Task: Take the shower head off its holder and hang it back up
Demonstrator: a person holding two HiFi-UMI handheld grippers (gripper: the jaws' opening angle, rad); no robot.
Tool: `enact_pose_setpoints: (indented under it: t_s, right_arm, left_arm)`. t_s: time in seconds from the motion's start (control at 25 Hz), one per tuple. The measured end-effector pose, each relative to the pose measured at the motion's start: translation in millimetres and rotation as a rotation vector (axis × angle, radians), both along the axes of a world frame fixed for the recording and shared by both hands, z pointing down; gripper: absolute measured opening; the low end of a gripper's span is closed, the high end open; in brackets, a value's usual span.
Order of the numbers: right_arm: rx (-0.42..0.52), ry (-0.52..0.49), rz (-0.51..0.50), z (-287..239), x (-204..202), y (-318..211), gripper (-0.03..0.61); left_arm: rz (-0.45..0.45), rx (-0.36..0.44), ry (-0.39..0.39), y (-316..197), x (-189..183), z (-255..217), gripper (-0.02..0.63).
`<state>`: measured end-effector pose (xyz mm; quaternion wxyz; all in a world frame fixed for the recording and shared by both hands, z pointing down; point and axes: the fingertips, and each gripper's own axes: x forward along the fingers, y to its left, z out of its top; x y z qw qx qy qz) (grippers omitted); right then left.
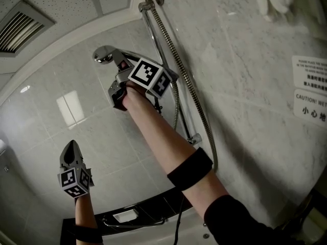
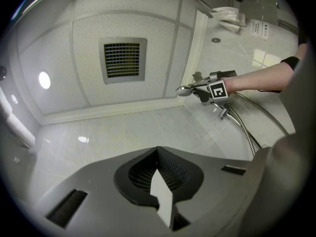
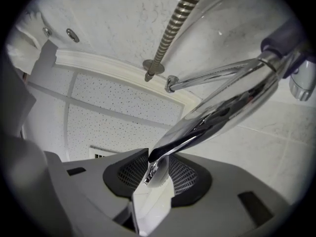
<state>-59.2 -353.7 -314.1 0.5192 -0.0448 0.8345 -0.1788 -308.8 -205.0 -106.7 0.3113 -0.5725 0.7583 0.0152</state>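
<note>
Head view: we grip the shower head with our right tongs at eleven o'clock; our left tongs, at seven o'clock, are closed on nothing.

Shower head shiny chrome; hose ribbed silver; right gripper cube black-white squares; ceiling white, speckled; wall grey-veined.

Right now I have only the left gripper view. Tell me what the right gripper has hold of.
Observer: The right gripper grips the chrome shower head; the narrow end sits between the jaws.
Operator: Now place my left gripper against it.
Observer: In the head view the left gripper points up, low and left of the shower head, touching nothing.
</note>
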Motion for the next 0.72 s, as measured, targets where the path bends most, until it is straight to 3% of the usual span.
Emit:
enact_pose_setpoints:
  t_s: [0.72]
  right_arm:
    - [-0.08, -0.053, -0.017, 39, 26, -2, 0.163]
  left_arm:
    - [0.035, -0.01, 0.008, 7, 23, 10, 0.006]
